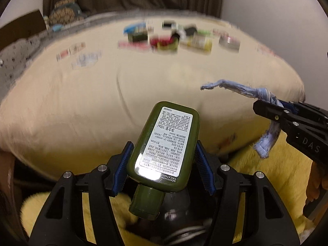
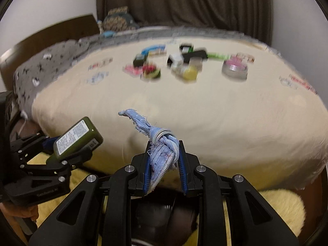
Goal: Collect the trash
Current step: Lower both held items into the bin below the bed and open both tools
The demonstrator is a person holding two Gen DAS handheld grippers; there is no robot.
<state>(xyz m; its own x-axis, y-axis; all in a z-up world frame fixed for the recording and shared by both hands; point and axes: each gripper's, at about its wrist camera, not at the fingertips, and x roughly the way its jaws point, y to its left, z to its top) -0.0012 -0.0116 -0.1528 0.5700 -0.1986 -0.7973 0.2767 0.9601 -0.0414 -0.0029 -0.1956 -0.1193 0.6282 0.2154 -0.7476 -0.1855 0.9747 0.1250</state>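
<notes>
Two grips | left fingers point(image 1: 123, 164) clamp green bottle point(image 1: 164, 143) | right fingers point(image 2: 147, 164) clamp knotted blue rag point(image 2: 162, 149)

A cluster of small packets and tins point(image 2: 184, 65) lies at twelve o'clock on the cream padded bed cover point(image 2: 205, 119), with the dark pleated curtain point(image 2: 184, 2) behind.

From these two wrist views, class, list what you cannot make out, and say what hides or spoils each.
1. Small items on the bed: motion blur in both views; labels unreadable.
2. The green bottle: its front faces away; its cap sinks between the left gripper fingers.
3. The knotted blue fabric strip: its lower end runs down between the right gripper fingers.
4. Any trash bin: none in view.
</notes>
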